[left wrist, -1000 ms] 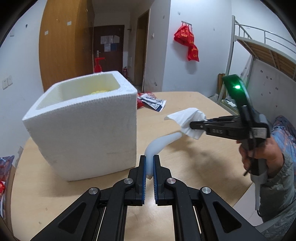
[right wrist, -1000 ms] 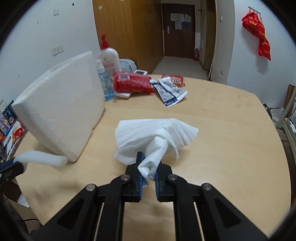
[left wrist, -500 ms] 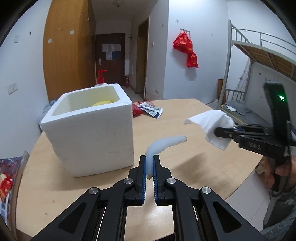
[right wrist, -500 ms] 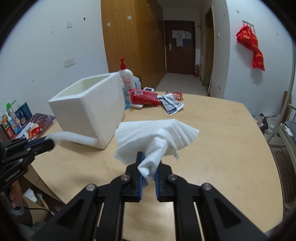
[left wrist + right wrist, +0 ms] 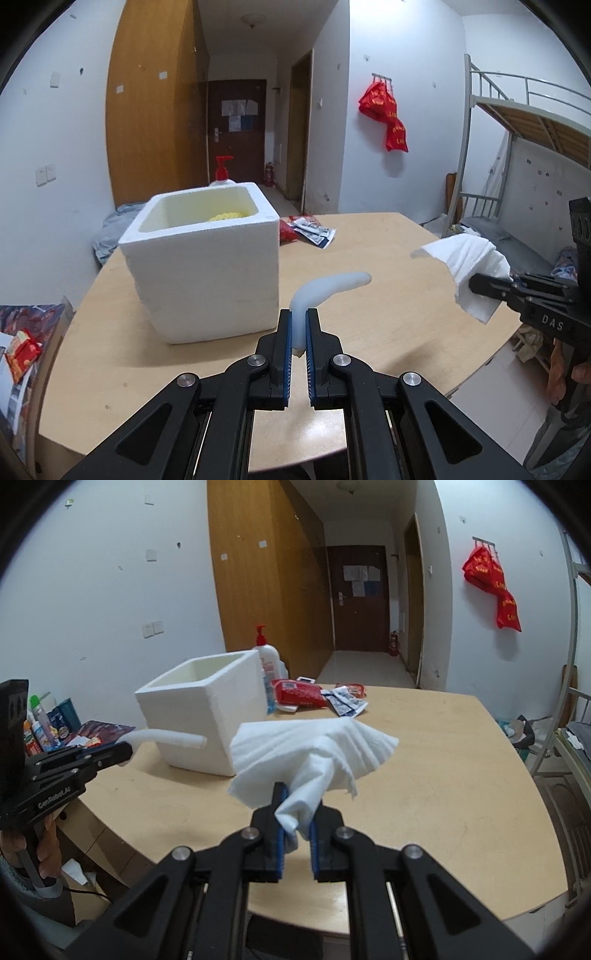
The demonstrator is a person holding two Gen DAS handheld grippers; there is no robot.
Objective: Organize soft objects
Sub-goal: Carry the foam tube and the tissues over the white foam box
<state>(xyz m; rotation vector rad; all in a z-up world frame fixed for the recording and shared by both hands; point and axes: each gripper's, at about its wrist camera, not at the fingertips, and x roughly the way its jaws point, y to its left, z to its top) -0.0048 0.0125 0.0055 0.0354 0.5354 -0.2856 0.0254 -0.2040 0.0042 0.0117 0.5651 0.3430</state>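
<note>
My left gripper (image 5: 298, 325) is shut on a pale curved soft tube (image 5: 328, 286), held in the air right of the white foam box (image 5: 207, 273). The box is open on top, with something yellow (image 5: 225, 216) inside. My right gripper (image 5: 295, 808) is shut on a crumpled white tissue (image 5: 314, 753), held above the wooden table (image 5: 443, 768). In the left wrist view the right gripper (image 5: 476, 284) and the tissue (image 5: 469, 258) hang at the right. In the right wrist view the left gripper (image 5: 122, 751) and the tube (image 5: 166, 736) are at the left, near the box (image 5: 207, 709).
A pump bottle (image 5: 267, 657), red packets (image 5: 299, 694) and sachets (image 5: 347, 701) lie behind the box. Bottles and snack packs (image 5: 48, 723) sit on a low shelf at the left. A bunk bed (image 5: 517, 166) stands right of the table.
Both grippers have risen and pulled back from the table, each keeping its hold. The box and the table now look farther away and lower.
</note>
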